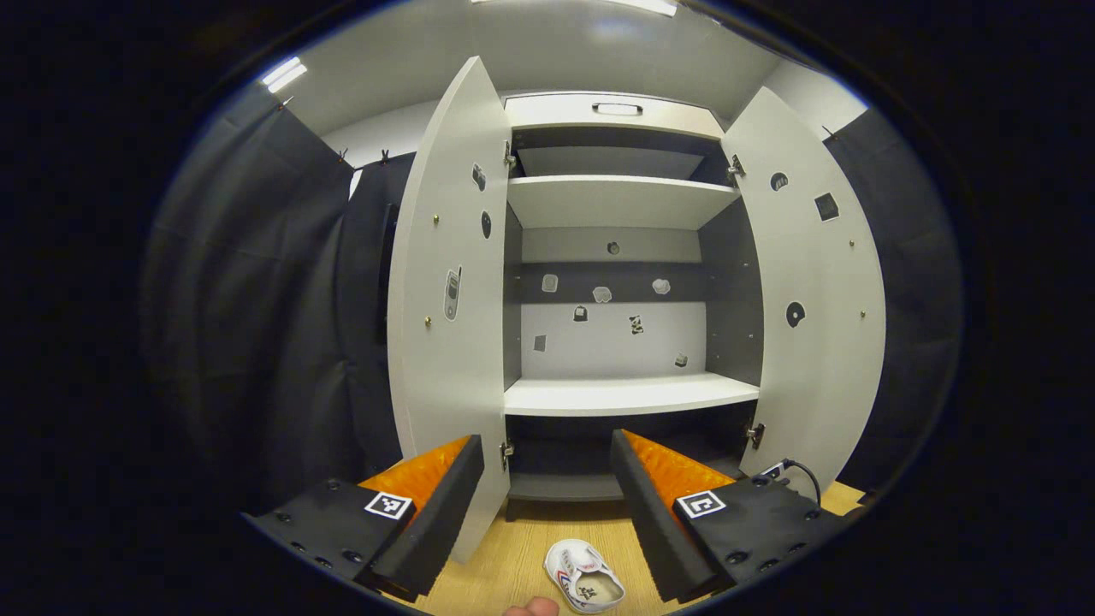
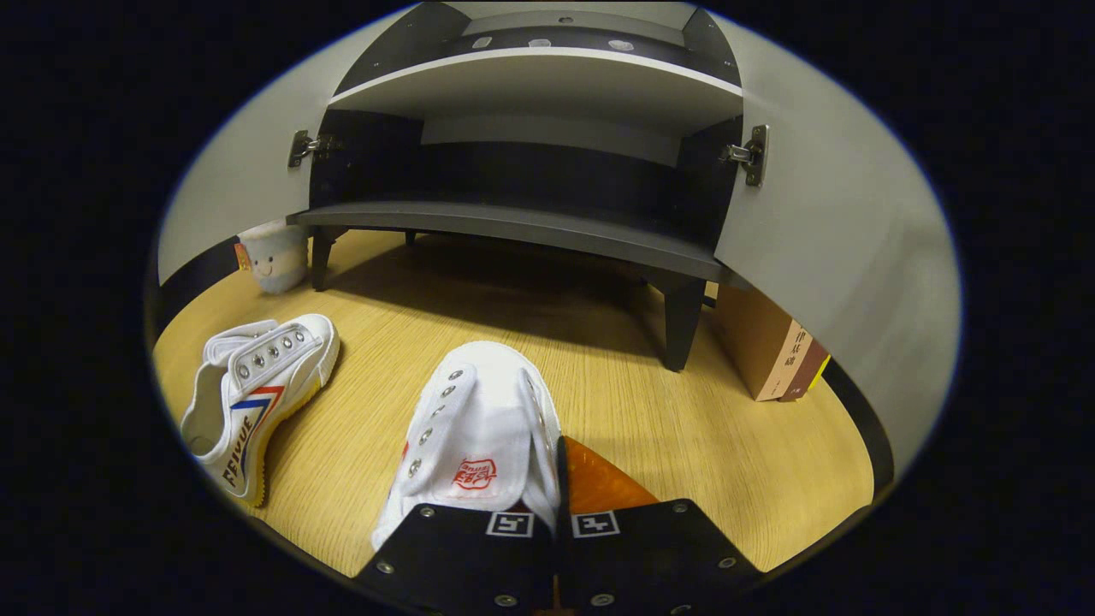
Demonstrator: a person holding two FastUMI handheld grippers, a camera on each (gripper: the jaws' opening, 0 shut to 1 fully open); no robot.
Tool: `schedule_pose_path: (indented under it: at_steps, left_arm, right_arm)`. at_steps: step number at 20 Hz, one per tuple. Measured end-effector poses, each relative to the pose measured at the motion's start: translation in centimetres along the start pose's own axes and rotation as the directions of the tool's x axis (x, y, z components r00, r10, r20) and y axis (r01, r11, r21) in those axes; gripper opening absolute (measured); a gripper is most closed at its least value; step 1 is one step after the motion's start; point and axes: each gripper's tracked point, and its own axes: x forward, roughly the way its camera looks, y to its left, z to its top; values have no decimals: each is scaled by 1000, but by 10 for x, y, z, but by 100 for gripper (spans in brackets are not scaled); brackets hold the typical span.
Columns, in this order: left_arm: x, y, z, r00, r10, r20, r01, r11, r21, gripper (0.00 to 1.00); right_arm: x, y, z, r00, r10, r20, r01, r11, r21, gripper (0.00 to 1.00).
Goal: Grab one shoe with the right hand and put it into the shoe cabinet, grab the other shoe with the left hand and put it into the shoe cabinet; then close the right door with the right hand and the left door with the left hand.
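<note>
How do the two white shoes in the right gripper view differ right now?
The white canvas shoe with the red tongue label sits in the right gripper, whose fingers are closed on its side wall; the white canvas shoe with red and blue side stripes lies free on the wooden floor. The first shows its tongue from above, toe toward the cabinet; the second is tipped onto its side, stripes showing. Both are white, unlaced, outside the cabinet.
</note>
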Motion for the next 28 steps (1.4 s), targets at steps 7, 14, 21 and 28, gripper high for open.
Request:
schedule_pose_path:
  at_steps: [7,14,21,28]
  left_arm:
    - [0,-10,4,999,-30,26,30,999,-14,96]
    - [3,-17,9,993,-96,71,100,993,-58,96]
    - [0,-2,8,992,-98,78,103,992,-67,96]
    - [-5,18,5,995,-70,70,73,996,-51,96]
  right_arm:
    - [-65,-7,61,991,-13,132,1,996,88,1]
    - [-175,-13,197,938,-66,339,5,984,178,1]
    - [-191,-21,398,838,-97,537,57,994,90,1]
    - [-50,-59,497,866,-220,448,203,975,87,1]
